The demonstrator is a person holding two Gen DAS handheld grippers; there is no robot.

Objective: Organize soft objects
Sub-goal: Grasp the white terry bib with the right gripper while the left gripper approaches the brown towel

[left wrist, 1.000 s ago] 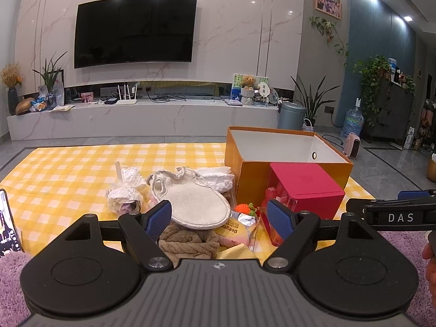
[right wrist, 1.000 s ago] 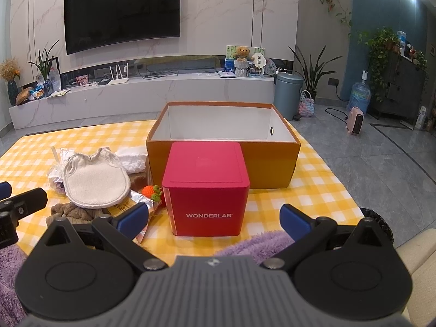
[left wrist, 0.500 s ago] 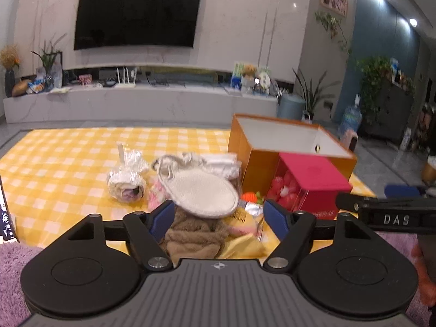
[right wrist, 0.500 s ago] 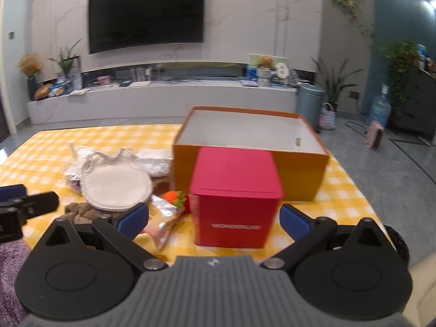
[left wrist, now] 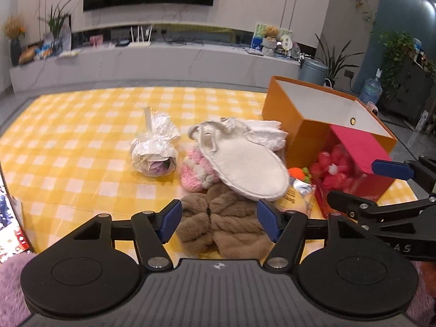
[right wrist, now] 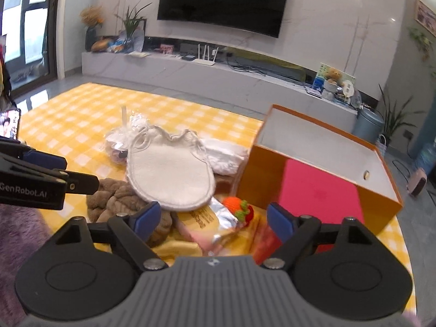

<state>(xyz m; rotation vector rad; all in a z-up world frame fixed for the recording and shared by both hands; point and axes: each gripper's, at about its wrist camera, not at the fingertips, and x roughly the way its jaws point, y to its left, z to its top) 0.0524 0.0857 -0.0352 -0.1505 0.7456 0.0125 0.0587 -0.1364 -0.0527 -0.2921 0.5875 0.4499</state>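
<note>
reaching in for a first pick from the heap of soft things, by the look of it, with nothing yet gripped. left gripper [left wrist: 219, 219] poised low over the brown plush bundle [left wrist: 223, 224], jaws apart and just been narrowing, plush showing between them but pads not pressing on it; right gripper [right wrist: 212, 219] likewise spread and just been narrowing, framing the foil snack packet [right wrist: 215, 219] and the little knitted strawberry [right wrist: 238, 208], gripping neither. likely next: settle the left pads down either side of the brown plush, pinch deep enough to catch the pile rather than skim it, lift clear of the cream mitt [left wrist: 242, 163] draped on its far edge (likely to drag along otherwise), then carry toward the orange box [left wrist: 288, 114]. taking the orange box as the landmark: heap just to its left on the yellow checked cloth [left wrist: 68, 150], red cube box [right wrist: 318, 199] touching its near wall, folded white cloth [left wrist: 268, 133] against its left side, pink knitted piece [left wrist: 194, 171] further left under the mitt, flower wrapped in crinkled clear film [left wrist: 155, 150] furthest left and apart from the pile. box itself rigid card, white inside and seemingly bare; mitt flat, oval, towelling-like with a cord loop; plush thick, lumpy, yielding; packet slick and creased.
</note>
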